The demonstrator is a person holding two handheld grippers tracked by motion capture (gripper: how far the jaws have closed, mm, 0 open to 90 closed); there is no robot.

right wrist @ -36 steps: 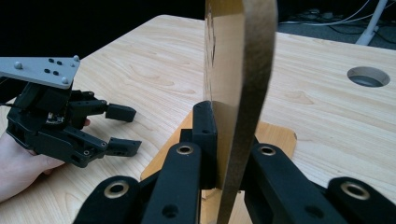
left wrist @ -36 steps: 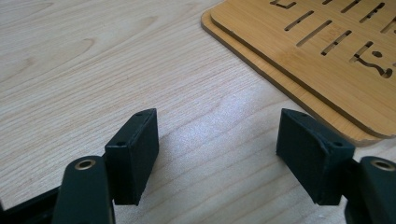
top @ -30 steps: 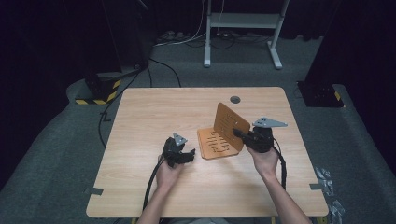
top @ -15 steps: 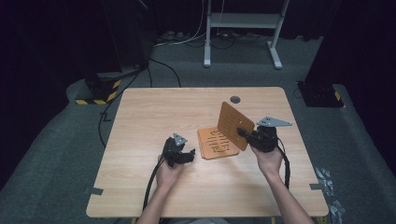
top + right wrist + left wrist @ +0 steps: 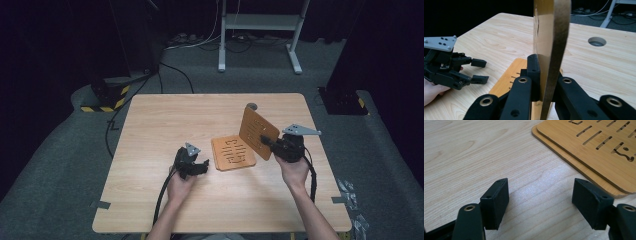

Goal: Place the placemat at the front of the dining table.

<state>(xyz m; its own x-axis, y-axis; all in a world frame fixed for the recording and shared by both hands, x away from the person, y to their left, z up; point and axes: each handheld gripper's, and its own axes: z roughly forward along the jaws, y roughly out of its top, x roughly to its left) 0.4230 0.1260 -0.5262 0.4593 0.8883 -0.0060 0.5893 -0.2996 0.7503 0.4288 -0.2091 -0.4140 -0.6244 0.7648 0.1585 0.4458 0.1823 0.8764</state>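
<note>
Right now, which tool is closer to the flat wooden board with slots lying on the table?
Left. The left tool, open, sits just beside the flat slotted wooden board without touching it. The right tool is off its far side, lifted, clamping another wooden board upright.

— What sort of place is this?

— A lab or a recording studio, not a home. A plain light-wood table (image 5: 150, 200) stands alone on grey carpet (image 5: 55, 165), with black drapes (image 5: 50, 45) closing off the sides and back.

— What else points that way?

— Cables (image 5: 170, 75) run loose across the floor to a black box by a yellow-and-black hazard strip (image 5: 102, 106). The white metal legs of a stand (image 5: 260, 30) rise at the back. Bits of grey tape (image 5: 100, 204) sit at the table's edges, and the tabletop has a round cable hole (image 5: 597, 41).

— So a rigged-up test space?

— It looks so: bare, dark, lit only over the table.
</note>
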